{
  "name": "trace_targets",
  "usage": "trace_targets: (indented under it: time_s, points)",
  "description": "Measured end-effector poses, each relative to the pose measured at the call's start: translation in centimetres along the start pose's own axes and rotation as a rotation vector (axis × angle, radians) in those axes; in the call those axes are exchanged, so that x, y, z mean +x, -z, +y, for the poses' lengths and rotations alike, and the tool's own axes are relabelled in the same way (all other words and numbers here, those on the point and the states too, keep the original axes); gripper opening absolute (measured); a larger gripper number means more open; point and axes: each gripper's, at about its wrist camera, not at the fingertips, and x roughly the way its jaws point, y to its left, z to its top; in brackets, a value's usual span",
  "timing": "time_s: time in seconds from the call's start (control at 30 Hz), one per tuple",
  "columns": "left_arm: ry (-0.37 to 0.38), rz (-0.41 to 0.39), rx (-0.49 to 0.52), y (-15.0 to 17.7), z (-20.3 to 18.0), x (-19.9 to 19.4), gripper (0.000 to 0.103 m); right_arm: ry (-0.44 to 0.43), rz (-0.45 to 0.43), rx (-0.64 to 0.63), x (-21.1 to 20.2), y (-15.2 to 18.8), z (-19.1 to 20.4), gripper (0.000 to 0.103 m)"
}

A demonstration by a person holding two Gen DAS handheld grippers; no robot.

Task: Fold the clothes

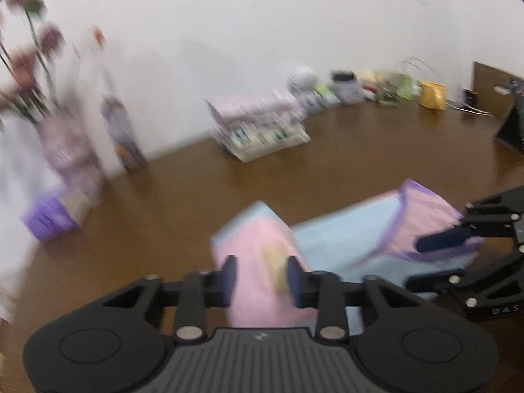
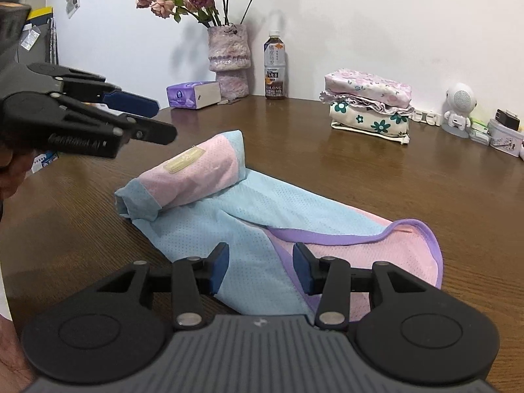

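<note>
Both wrist views low, close; share garment [image 2: 229, 203], table [image 2: 393, 190].

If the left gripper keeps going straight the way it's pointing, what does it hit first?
Most likely the rolled pink and blue end of the garment, which sits directly between and ahead of the left gripper and its open fingers. That view is blurred, so depth is uncertain; the right wrist view suggests the gripper is slightly above the roll.

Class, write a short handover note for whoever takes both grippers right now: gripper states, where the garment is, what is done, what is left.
Left gripper: open, holding nothing, above the rolled end.
Right gripper: open, holding nothing, over the purple-trimmed end.
Garment: on the brown table, pink sleeve end rolled over the blue body.
Done: one end rolled in.
Left: fold the purple-trimmed end, which lies flat.
</note>
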Motion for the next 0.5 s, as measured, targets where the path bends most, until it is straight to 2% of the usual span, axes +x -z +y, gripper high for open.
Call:
trace_targets:
  time_s: [0.07,0.2,0.4,0.5]
  points:
    - [0.055,0.030,0.007,0.3,-0.2,1.4,0.018,0.008,0.008,-0.002,0.1,-0.1,0.4,0.044]
    - [0.125,0.026,0.031,0.7,-1.3,2.5,0.021,0.025,0.024,-0.006,0.3,-0.2,1.1,0.044]
    - [0.124,-0.069,-0.041,1.5,1.1,-0.1,0.025,0.045,0.032,-0.008,1.0,-1.0,2.2,0.044]
    - [0.113,-0.077,-0.058,1.9,2.6,-0.2,0.025,0.052,0.027,-0.006,1.4,-1.7,2.7,0.044]
